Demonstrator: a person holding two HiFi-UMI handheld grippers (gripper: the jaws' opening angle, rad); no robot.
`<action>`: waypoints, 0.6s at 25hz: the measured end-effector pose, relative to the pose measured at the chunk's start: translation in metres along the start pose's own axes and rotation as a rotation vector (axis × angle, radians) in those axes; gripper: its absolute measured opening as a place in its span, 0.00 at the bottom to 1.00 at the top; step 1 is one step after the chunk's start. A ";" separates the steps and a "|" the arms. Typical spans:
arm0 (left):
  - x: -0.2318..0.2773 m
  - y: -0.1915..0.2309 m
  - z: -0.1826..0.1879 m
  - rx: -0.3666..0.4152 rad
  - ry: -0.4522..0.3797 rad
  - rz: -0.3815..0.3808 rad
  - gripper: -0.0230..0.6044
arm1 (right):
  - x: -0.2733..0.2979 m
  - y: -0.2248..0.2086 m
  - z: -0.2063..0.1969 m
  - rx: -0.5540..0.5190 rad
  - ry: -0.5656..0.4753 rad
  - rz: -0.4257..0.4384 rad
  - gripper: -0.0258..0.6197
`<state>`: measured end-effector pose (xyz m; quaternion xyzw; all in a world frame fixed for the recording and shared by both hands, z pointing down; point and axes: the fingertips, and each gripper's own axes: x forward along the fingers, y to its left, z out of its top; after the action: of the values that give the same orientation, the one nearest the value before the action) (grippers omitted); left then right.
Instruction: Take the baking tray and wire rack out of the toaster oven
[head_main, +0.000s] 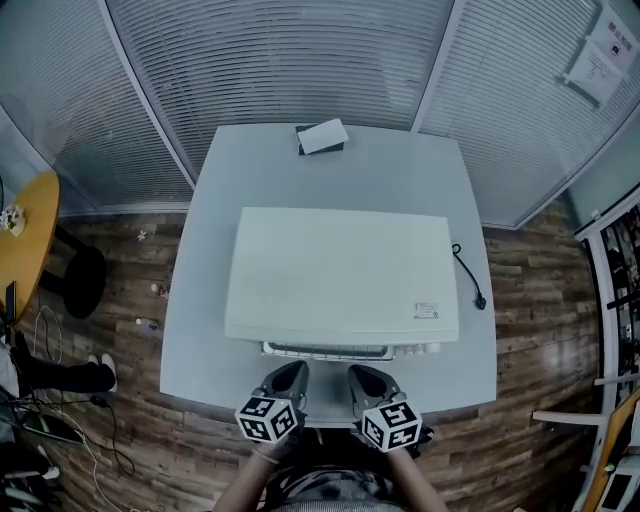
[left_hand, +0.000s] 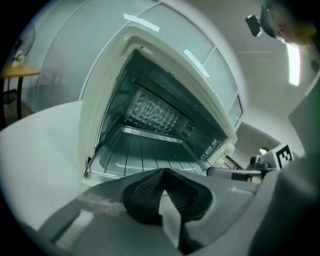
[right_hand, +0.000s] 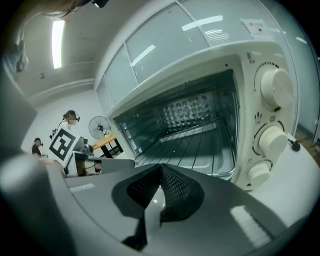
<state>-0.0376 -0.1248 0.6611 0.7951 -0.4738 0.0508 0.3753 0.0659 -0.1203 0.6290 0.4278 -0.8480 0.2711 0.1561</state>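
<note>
While both tools are shut tight and hold nothing, the left tool (head_main: 288, 380) and right tool (head_main: 368, 381) hang side by side at the near edge of the counter (head_main: 200, 330). I think this is the reaching step. Next they must open and pinch a front edge. Just past them, the wire rack (right_hand: 198, 145) lies flat over the baking tray (right_hand: 216, 161) inside the toaster oven (head_main: 340, 270), whose door looks open. Their long sides run left to right, and the rack's bars point near to far.
</note>
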 end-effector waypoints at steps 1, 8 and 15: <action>0.002 0.003 -0.006 -0.049 0.007 -0.010 0.05 | 0.002 -0.001 -0.005 0.033 0.011 0.009 0.05; 0.008 0.016 -0.034 -0.222 0.048 -0.050 0.18 | 0.014 -0.007 -0.031 0.332 0.052 0.076 0.13; 0.014 0.017 -0.043 -0.339 0.085 -0.102 0.20 | 0.030 -0.021 -0.030 0.596 0.010 0.127 0.18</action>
<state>-0.0313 -0.1121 0.7071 0.7408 -0.4181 -0.0153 0.5255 0.0658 -0.1319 0.6750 0.3996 -0.7554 0.5192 0.0104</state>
